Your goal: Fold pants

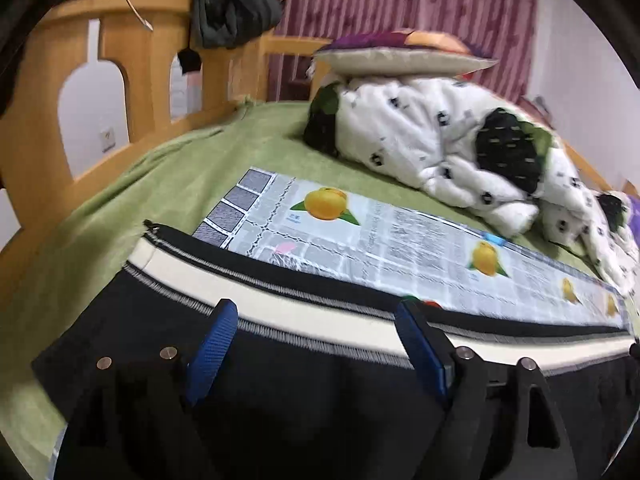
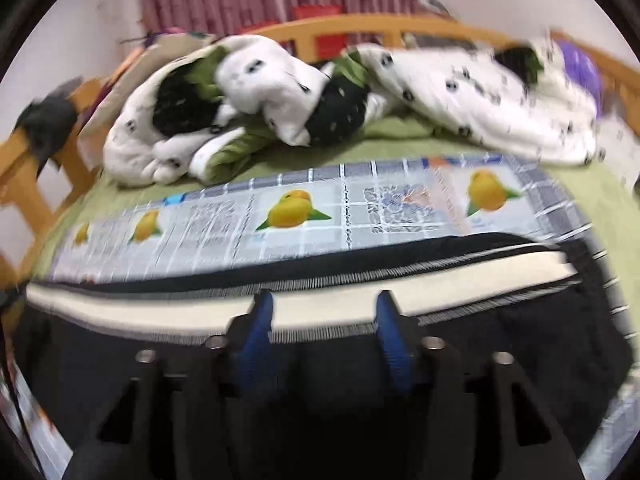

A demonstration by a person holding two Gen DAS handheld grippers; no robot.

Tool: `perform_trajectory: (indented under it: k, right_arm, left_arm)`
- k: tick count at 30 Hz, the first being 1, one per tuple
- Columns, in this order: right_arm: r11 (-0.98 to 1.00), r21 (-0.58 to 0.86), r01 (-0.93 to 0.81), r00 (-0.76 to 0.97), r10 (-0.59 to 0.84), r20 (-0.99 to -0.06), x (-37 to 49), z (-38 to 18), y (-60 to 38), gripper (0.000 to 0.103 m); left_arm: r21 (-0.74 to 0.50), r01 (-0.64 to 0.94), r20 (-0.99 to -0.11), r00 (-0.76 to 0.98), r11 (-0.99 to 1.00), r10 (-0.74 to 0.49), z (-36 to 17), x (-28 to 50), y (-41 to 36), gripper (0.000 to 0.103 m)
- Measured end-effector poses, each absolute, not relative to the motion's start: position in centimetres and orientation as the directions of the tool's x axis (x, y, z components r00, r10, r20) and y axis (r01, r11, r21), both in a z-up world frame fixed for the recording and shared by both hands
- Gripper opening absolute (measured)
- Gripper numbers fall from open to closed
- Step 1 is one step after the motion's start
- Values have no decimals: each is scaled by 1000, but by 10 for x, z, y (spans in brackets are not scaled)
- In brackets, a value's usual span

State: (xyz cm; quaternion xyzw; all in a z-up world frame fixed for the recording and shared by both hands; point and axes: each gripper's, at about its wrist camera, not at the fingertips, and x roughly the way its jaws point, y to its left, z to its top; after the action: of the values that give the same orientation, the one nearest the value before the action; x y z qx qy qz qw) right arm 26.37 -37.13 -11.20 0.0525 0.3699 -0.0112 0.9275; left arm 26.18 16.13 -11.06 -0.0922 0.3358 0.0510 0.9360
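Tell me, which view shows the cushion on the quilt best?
The left wrist view: the cushion lies whole and fairly sharp on top of the quilt. In the right wrist view, only its blurred edge shows behind the quilt.

Dark pants [image 1: 304, 392] with a cream side stripe [image 1: 280, 304] lie stretched across the near part of a bed, over a fruit-printed plastic sheet [image 1: 400, 240] spread on a green blanket [image 1: 160, 184]. The left gripper [image 1: 316, 312] is low over the fabric, its blue-padded fingers [image 1: 212, 352] spread wide apart with their tips at the stripe. Farther back, a rumpled white quilt [image 1: 440, 144] and a pillow [image 1: 400, 56] sit right of a wooden bed frame [image 1: 132, 40] draped with dark clothing [image 1: 228, 4].
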Motion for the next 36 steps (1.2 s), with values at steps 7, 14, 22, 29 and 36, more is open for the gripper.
perform_trajectory:
  k: [7, 14, 22, 29, 36]
  right_arm:
    - [992, 82, 93, 672, -1, -740, 159, -118, -387, 59]
    - [932, 284, 223, 594, 101, -798, 91, -158, -424, 48]
    - [883, 365, 295, 613, 118, -781, 77, -187, -436, 49]
    - [861, 419, 287, 641, 153, -753, 119, -193, -443, 46]
    - [787, 514, 341, 712, 141, -688, 160, -205, -455, 15]
  left_arm:
    - [-274, -201, -727, 683, 940, -66, -129, 172, 180, 79]
    - [-430, -257, -747, 639, 865, -182, -166, 117, 195, 77]
    - [-662, -293, -651, 681, 690, -336, -202, 140, 218, 51]
    - [-704, -296, -620, 700, 646, -354, -207, 169, 222, 48]
    - [-671, -337, -658, 682, 660, -320, -211, 175, 229, 15]
